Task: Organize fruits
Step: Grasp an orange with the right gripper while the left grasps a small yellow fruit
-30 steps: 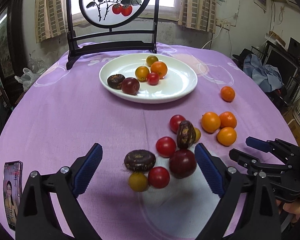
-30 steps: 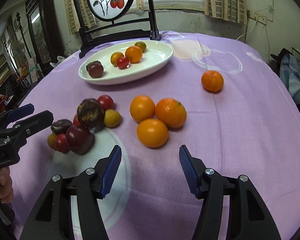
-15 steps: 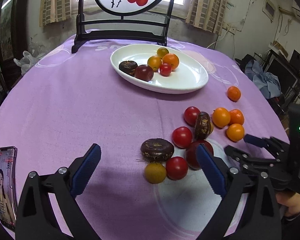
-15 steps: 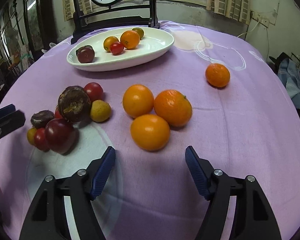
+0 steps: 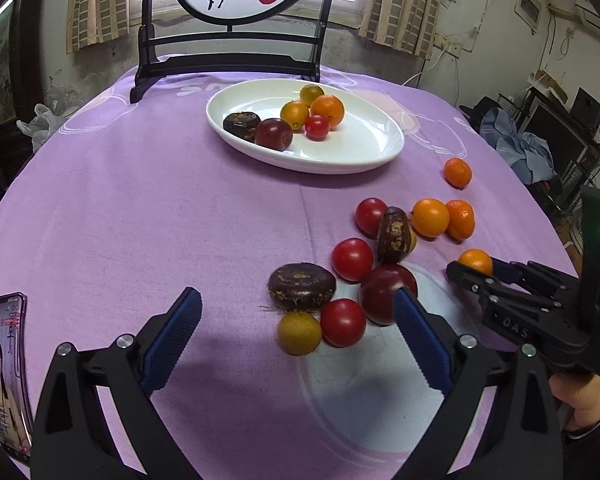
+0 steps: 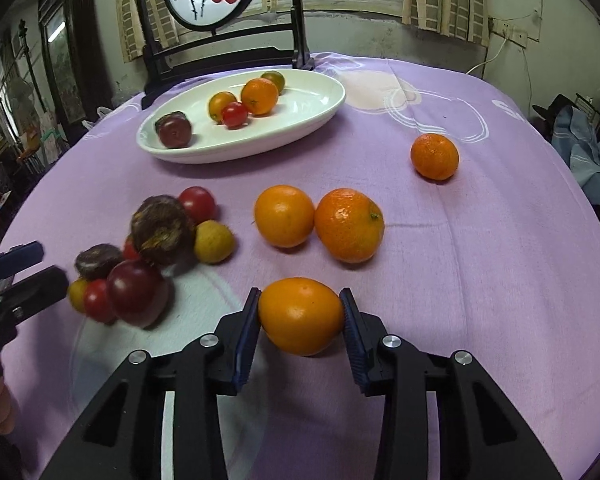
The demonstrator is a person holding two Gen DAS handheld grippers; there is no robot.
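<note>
We hold the right gripper low over the purple tablecloth, its blue pads pressed to either side of an orange, so it grips the fruit. The left gripper hovers with jaws spread wide, a cluster of small fruits lying on the cloth just ahead of and between its fingers (none touched). The left view alone shows a phone at the table's near edge; the right view alone shows the pads meeting the orange. The white plate sits farther back, holding six fruits, well apart from both grippers.
</note>
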